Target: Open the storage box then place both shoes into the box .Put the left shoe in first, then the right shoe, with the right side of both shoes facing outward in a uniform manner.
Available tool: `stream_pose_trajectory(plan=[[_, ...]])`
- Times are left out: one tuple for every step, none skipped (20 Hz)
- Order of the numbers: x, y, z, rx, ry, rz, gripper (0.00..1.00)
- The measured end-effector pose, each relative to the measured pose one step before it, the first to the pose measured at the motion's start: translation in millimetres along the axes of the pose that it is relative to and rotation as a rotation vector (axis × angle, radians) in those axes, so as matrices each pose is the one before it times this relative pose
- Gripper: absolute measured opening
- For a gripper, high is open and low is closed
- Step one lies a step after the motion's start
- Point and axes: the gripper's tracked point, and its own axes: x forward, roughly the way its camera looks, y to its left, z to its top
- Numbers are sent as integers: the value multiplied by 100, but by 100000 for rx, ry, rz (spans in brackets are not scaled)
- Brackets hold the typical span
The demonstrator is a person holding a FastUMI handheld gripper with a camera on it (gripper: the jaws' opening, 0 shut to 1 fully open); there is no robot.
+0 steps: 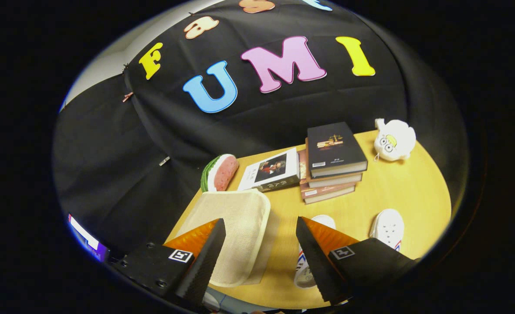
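Observation:
A cream fabric storage box (235, 226) with a closed lid sits on the wooden table (392, 192), under and just ahead of the left finger. One white shoe (303, 268) lies beneath the right finger, its toe (325, 220) showing beyond the fingertip. A second white shoe (388, 226) lies further right on the table. My gripper (262, 229) hovers above the table with its fingers spread wide and nothing between them.
A stack of books (331, 163) stands beyond the shoes, with a single book (272, 170) lying beside it. A watermelon-slice toy (219, 172) rests at the table's far left edge. A white plush toy (394, 139) sits at the far right.

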Motion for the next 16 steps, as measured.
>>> stream_pose_trajectory(plan=[[725,162,-1089,4121,4390,2740,98],[533,115,-1130,5242,5366,2156,98],[892,18,-1230,6167,5163,2302,98],[631,-259,-1003,7349,5115,1786,98],[572,-25,-619,7931,2366,3487,98],[725,-101,-250,6619,2012,3106,98],[845,-205,-453,4875,3338,2236,98],[436,-117,-1053,3618,3858,2448,98],[397,-389,-932,2666,3373,2025,98],[338,-370,-788,3054,3119,1613,98],[319,-76,-631,3781,2601,2912,98],[271,130,-499,4140,2374,2481,98],[474,-191,-528,4291,2236,1384,96],[312,-96,-487,2831,1860,1498,96],[97,-115,-276,1211,1360,731,96],[177,-173,-245,74,693,192,96]])
